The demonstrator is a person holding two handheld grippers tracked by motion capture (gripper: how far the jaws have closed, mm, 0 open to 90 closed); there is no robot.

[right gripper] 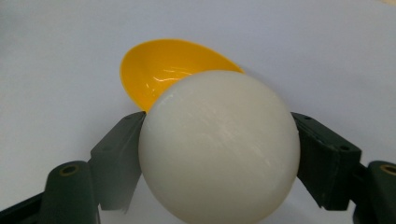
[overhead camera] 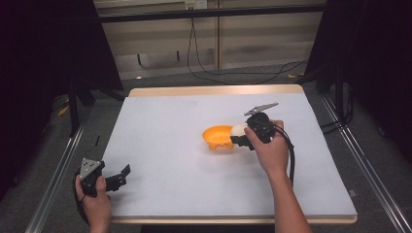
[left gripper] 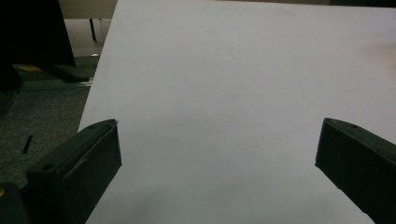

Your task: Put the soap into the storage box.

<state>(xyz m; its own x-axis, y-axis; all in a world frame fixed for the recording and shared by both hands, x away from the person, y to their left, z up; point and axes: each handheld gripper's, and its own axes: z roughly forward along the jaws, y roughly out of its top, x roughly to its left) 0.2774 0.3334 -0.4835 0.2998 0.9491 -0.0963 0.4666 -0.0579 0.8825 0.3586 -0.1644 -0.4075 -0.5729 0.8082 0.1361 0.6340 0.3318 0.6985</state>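
A white ball sits squeezed between the two black jaws of my right gripper, which is shut on it. An orange bowl stands on the white table just left of that gripper; in the right gripper view the orange bowl lies right behind the ball, its inside bare. The ball hangs at the bowl's right rim. My left gripper rests near the table's front left corner, held by a hand, its jaws wide apart with nothing between them. The left gripper looks over bare table.
The white table top has a wooden edge at the back. Dark floor, black stands and loose cables surround it. A metal rail runs along the left side.
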